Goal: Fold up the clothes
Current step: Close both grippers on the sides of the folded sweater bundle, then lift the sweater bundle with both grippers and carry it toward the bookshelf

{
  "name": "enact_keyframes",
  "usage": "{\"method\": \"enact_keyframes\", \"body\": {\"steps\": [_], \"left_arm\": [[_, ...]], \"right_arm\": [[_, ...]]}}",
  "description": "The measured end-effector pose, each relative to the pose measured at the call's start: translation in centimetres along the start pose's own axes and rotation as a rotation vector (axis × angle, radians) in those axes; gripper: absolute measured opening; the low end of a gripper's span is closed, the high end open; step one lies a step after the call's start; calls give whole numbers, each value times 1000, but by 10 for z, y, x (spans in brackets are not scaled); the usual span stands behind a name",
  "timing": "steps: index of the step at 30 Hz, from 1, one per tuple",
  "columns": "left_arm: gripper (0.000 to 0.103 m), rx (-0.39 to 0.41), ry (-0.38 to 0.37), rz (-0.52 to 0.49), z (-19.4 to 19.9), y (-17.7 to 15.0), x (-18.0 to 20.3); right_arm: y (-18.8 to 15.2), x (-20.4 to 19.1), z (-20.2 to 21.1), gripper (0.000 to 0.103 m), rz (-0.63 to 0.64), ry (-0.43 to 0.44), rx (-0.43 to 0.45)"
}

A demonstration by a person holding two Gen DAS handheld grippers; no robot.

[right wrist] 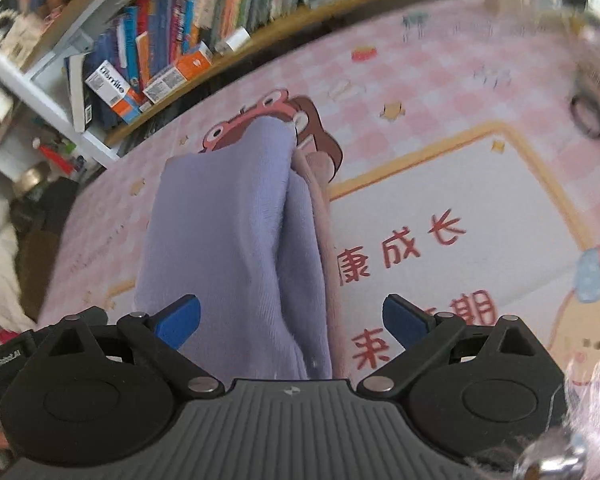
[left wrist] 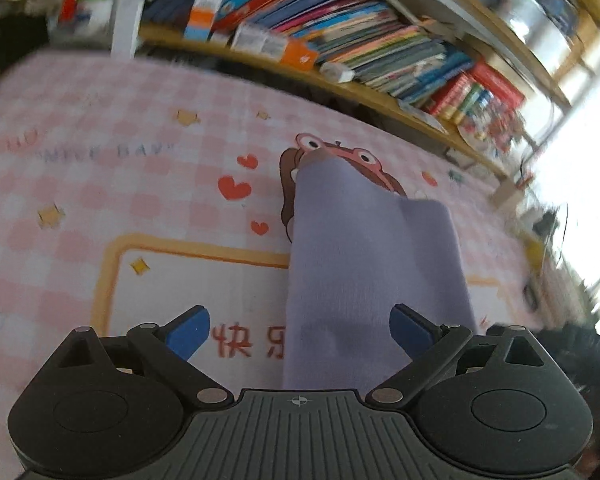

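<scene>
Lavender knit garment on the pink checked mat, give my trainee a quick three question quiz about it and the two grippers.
1. True or false: the left gripper has its blue-padded fingers spread apart.
2. What lies under the lavender knit garment? A. bare wooden floor B. pink checked cartoon mat C. metal tray
3. What fills the wooden shelf behind?

Key: 1 true; 2 B; 3 colourful books.

- A folded garment (left wrist: 364,264) is lying on the printed mat (left wrist: 100,200), reaching forward between the fingers of the left gripper (left wrist: 300,332).
- A bookshelf (left wrist: 340,40) is standing behind the mat's far edge.
- In the right wrist view the garment is lying between the right gripper (right wrist: 292,320) fingers.
</scene>
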State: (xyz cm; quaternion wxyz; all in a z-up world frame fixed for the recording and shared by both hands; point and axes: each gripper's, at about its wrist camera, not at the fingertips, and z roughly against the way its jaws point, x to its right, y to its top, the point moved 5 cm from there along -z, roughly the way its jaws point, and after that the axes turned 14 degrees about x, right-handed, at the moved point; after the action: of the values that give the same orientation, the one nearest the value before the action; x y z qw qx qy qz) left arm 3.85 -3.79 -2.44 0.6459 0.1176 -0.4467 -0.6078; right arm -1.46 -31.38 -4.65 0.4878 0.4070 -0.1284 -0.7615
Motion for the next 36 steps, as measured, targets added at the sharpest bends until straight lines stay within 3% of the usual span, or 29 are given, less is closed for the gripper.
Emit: {"method": "enact_keyframes", "body": {"steps": [3,12,15,18,20,22,26,29,33,36], "left_arm": [[98,-38,-17,96,-16,-1,-7],[97,-92,27,147,-43,-8,-6],[97,-101,44,167,-48,-9,-8],[96,-109,35,161,-50,-10,-5],[92,-118,17,162,-52,-11,0],[78,-130,-6,167,-54,-13,6],[71,-132,5,129,-55,-15,19],[58,-107,23,57,-48,-12,30],[55,-70,46,-95,-39,-12,51],[56,-84,43,-90,-41,-14,47]], "right_arm": [[5,9,-14,98,-61,5,-42],[7,15,-44,91,-111,43,-130],[8,10,-50,85,-93,67,-140],[7,9,-55,70,-87,87,-150],[6,8,-57,59,-80,95,-156],[5,5,-58,56,-50,94,-161],[3,-6,-56,36,53,97,-145],[2,-20,-47,28,185,106,-89],[-4,-36,-37,26,353,108,-20],[-6,-30,-41,26,335,106,-38]]}}
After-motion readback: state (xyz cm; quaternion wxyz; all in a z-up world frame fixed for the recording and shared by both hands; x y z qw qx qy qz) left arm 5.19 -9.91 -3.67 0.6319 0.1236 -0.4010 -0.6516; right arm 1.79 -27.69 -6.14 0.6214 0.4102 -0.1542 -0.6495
